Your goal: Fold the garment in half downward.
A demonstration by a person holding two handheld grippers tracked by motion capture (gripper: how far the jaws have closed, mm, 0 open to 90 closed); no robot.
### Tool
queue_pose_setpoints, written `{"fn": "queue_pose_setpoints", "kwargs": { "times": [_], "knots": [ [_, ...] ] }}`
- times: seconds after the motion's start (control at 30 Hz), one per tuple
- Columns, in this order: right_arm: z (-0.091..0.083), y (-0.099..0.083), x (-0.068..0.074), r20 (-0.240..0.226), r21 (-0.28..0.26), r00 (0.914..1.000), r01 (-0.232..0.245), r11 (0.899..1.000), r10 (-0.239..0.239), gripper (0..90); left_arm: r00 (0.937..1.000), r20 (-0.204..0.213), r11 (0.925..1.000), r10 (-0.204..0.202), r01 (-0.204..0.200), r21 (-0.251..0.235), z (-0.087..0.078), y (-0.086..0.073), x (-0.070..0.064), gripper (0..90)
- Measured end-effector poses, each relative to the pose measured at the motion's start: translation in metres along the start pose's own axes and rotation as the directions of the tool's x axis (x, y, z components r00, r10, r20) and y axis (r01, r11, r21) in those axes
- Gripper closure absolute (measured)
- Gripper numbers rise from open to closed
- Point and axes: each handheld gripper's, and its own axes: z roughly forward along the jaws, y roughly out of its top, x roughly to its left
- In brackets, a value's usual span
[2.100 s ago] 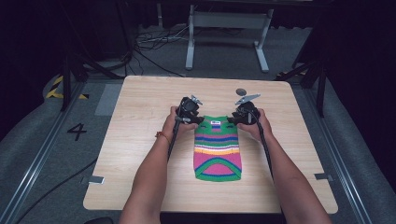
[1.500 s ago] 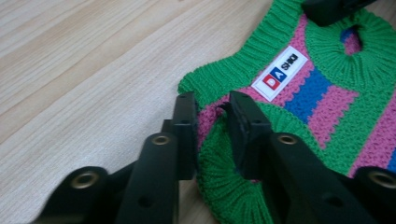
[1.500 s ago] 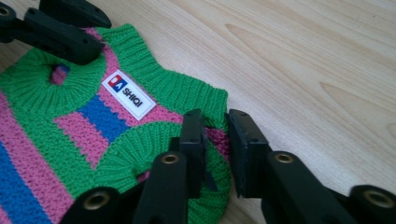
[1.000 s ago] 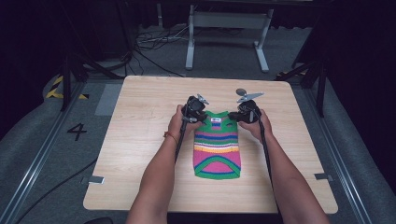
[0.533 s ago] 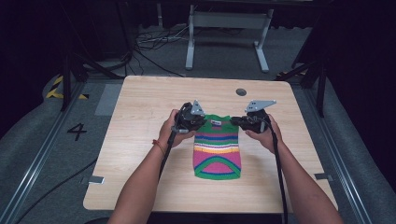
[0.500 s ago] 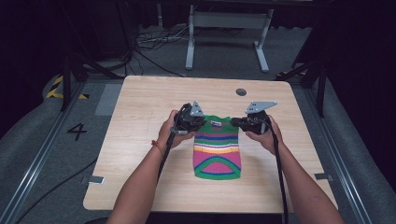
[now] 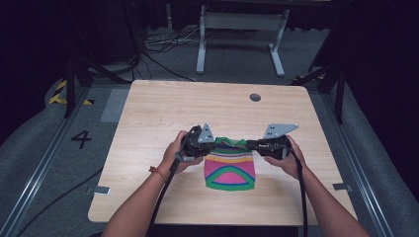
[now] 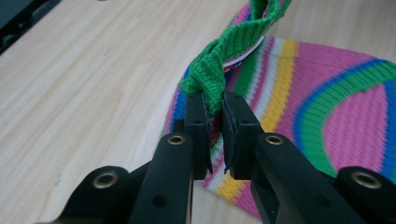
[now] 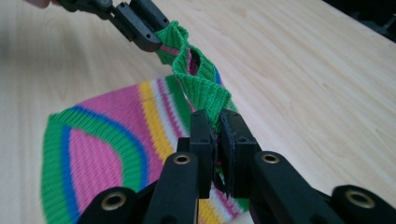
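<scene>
A small knit sweater (image 7: 230,170) striped in green, pink, blue and yellow lies on the wooden table (image 7: 197,103). Its green collar edge is lifted off the board and stretched between both grippers. My left gripper (image 7: 216,144) is shut on the left end of that collar (image 8: 219,65), jaws pinching the green rib (image 8: 215,109). My right gripper (image 7: 248,144) is shut on the right end (image 9: 215,123). In the right gripper view the left gripper (image 9: 140,28) holds the far end of the twisted collar (image 9: 191,70). The sweater's body (image 9: 107,144) stays flat below.
A round grommet hole (image 7: 255,97) sits near the table's far edge. Bare wood surrounds the sweater on all sides. Beyond the table are a grey metal stand (image 7: 242,29) and cables on dark floor. Rails run along both table sides.
Both grippers have come toward the person with the collar in their jaws, and have spread slightly apart. The sweater's top edge has lifted, so the flat part looks shorter.
</scene>
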Motion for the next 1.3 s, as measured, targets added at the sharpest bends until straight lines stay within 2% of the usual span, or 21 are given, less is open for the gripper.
{"fn": "queue_pose_setpoints", "kwargs": {
  "times": [0.13, 0.23, 0.3, 0.33, 0.5, 0.57, 0.67, 0.73, 0.77, 0.93, 0.97, 1.03, 1.1, 1.13, 1.2, 1.27, 1.3],
  "knots": [
    [-0.005, -0.01, 0.011, -0.024, 0.015, 0.9996, 0.014, 1.0, -0.013, 82.8, 0.999, 0.016, 0.999, 0.042, -0.042, 0.017, -0.005, -0.005, -0.017, 81.3],
    [-0.007, -0.014, 0.017, -0.036, 0.021, 0.9991, 0.022, 1.0, -0.021, 83.2, 0.9984, 0.025, 0.9986, 0.051, -0.051, 0.011, -0.009, -0.009, -0.026, 81.3],
    [-0.01, -0.018, 0.027, -0.052, 0.031, 0.9977, 0.045, 0.999, -0.043, 83.2, 0.9976, 0.032, 0.9979, 0.061, -0.062, 0.018, -0.011, -0.012, -0.033, 81.4],
    [-0.011, -0.019, 0.031, -0.061, 0.035, 0.997, 0.05, 0.998, -0.047, 83.4, 0.9964, 0.047, 0.9971, 0.07, -0.071, 0.025, -0.011, -0.014, -0.037, 81.5],
    [-0.014, -0.025, 0.047, -0.091, 0.062, 0.9927, 0.085, 0.994, -0.079, 83.1, 0.9925, 0.058, 0.9918, 0.108, -0.112, 0.062, -0.012, -0.022, -0.052, 81.3],
    [-0.014, -0.028, 0.051, -0.103, 0.069, 0.991, 0.093, 0.993, -0.086, 83.0, 0.9911, 0.073, 0.9903, 0.112, -0.117, 0.075, -0.012, -0.025, -0.057, 81.2],
    [-0.015, -0.033, 0.059, -0.123, 0.102, 0.9872, 0.114, 0.988, -0.101, 82.7, 0.9871, 0.08, 0.9843, 0.139, -0.146, 0.099, -0.013, -0.029, -0.067, 80.4],
    [-0.015, -0.035, 0.061, -0.131, 0.109, 0.9862, 0.115, 0.987, -0.101, 81.7, 0.9866, 0.082, 0.9835, 0.141, -0.149, 0.102, -0.014, -0.03, -0.07, 79.8],
    [-0.015, -0.037, 0.063, -0.132, 0.118, 0.9859, 0.119, 0.986, -0.103, 81.0, 0.9848, 0.096, 0.9829, 0.145, -0.154, 0.101, -0.016, -0.033, -0.074, 79.6],
    [-0.024, -0.045, 0.069, -0.109, 0.13, 0.99, 0.104, 0.986, -0.091, 70.8, 0.9862, 0.102, 0.9825, 0.131, -0.142, 0.12, -0.026, -0.039, -0.078, 67.7],
    [-0.024, -0.045, 0.069, -0.109, 0.13, 0.99, 0.104, 0.986, -0.091, 70.8, 0.9877, 0.099, 0.9847, 0.121, -0.132, 0.114, -0.029, -0.04, -0.078, 67.7],
    [-0.027, -0.045, 0.071, -0.095, 0.117, 0.9929, 0.083, 0.99, -0.072, 67.5, 0.9919, 0.083, 0.9907, 0.097, -0.104, 0.088, -0.034, -0.041, -0.077, 61.9],
    [-0.028, -0.044, 0.073, -0.086, 0.105, 0.9939, 0.079, 0.991, -0.07, 65.6, 0.9965, 0.045, 0.9941, 0.071, -0.074, 0.079, -0.035, -0.039, -0.076, 57.9],
    [-0.027, -0.042, 0.074, -0.081, 0.1, 0.9944, 0.077, 0.992, -0.069, 66.2, 0.9971, 0.044, 0.9958, 0.062, -0.065, 0.064, -0.034, -0.037, -0.075, 58.2],
    [-0.022, -0.038, 0.076, -0.083, 0.101, 0.9927, 0.096, 0.99, -0.088, 68.0, 0.996, 0.067, 0.9974, 0.059, -0.062, 0.036, -0.03, -0.033, -0.075, 60.0],
    [-0.016, -0.035, 0.078, -0.1, 0.106, 0.9922, 0.085, 0.991, -0.074, 68.1, 0.9937, 0.089, 0.9969, 0.068, -0.071, 0.035, -0.024, -0.029, -0.078, 61.4],
    [-0.013, -0.034, 0.078, -0.103, 0.111, 0.9913, 0.093, 0.99, -0.081, 68.0, 0.9909, 0.114, 0.9962, 0.072, -0.077, 0.041, -0.02, -0.028, -0.079, 61.5]
  ]
}}
